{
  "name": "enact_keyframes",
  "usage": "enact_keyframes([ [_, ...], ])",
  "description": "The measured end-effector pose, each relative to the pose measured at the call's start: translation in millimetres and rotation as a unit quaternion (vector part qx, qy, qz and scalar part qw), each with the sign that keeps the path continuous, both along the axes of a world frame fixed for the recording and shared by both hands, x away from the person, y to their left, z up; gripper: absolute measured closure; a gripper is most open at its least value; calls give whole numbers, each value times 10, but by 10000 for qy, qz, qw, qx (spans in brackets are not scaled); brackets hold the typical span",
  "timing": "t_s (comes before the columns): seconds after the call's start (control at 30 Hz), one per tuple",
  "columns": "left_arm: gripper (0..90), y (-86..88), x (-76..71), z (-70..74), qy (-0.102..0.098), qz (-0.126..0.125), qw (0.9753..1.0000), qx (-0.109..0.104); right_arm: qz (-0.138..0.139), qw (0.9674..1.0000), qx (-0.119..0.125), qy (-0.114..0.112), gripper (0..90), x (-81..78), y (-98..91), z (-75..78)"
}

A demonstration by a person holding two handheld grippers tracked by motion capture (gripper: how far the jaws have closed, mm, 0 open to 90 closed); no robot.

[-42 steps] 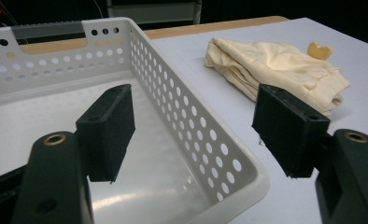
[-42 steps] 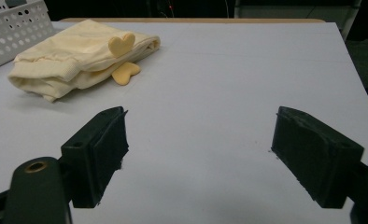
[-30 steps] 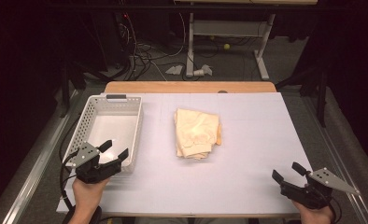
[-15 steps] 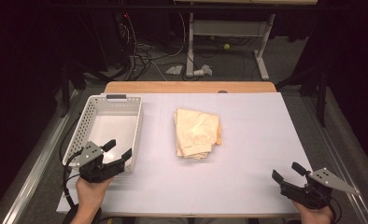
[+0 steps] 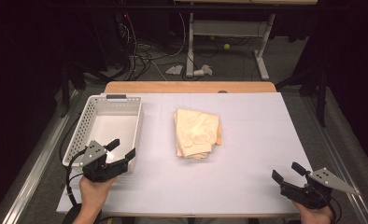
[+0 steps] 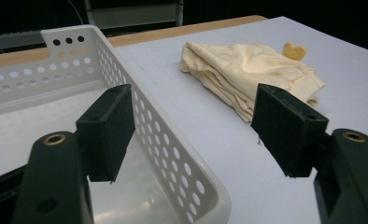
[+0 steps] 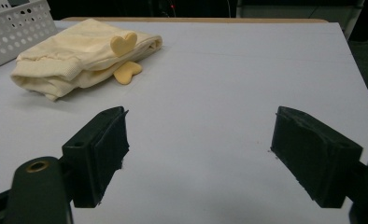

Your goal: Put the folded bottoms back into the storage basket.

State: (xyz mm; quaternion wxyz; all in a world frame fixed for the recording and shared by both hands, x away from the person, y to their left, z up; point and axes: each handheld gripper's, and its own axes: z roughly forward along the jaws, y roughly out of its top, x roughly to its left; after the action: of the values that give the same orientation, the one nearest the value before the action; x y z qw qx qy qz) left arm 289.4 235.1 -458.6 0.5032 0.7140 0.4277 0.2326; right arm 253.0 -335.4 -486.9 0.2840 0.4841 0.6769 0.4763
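A folded cream garment (image 5: 197, 133) lies near the middle of the white desk (image 5: 247, 154), flat on its surface and well apart from both grippers. In the right gripper view two small heart-shaped yellow tabs (image 7: 124, 44) show at its near edge, one standing up on the fold and one lying on the desk just beside it.

The left gripper (image 5: 122, 149) hovers at the near left of the desk, over the near right corner of a white perforated basket (image 5: 81, 126). Its jaws stand wide apart and released, with nothing between them (in the left gripper view one jaw sits above the basket's inside and the other above the bare desk, with the basket's wall running between them).

The right gripper (image 5: 286, 172) sits at the near right corner of the desk, pointing toward the garment. Its jaws are also spread wide and hold nothing; bare desk shows between them.
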Motion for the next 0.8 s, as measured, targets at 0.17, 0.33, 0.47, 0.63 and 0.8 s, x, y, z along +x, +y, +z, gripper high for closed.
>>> enact_keyframes([
  [0.17,291,-9,6,2,-1,-23,10000,-32,3,10000,2,2,196,0,1,0],
  [0.33,291,-22,11,1,6,-44,10000,-40,11,10000,2,6,197,1,2,0],
  [0.47,291,-33,14,3,-13,-57,10000,-37,10,10000,-2,8,197,1,3,0],
  [0.63,291,-58,30,8,1,-98,9999,-40,14,10000,-2,5,197,2,4,0],
  [0.8,291,-74,42,11,1,-125,9999,-72,13,10000,1,6,197,2,4,0],
])
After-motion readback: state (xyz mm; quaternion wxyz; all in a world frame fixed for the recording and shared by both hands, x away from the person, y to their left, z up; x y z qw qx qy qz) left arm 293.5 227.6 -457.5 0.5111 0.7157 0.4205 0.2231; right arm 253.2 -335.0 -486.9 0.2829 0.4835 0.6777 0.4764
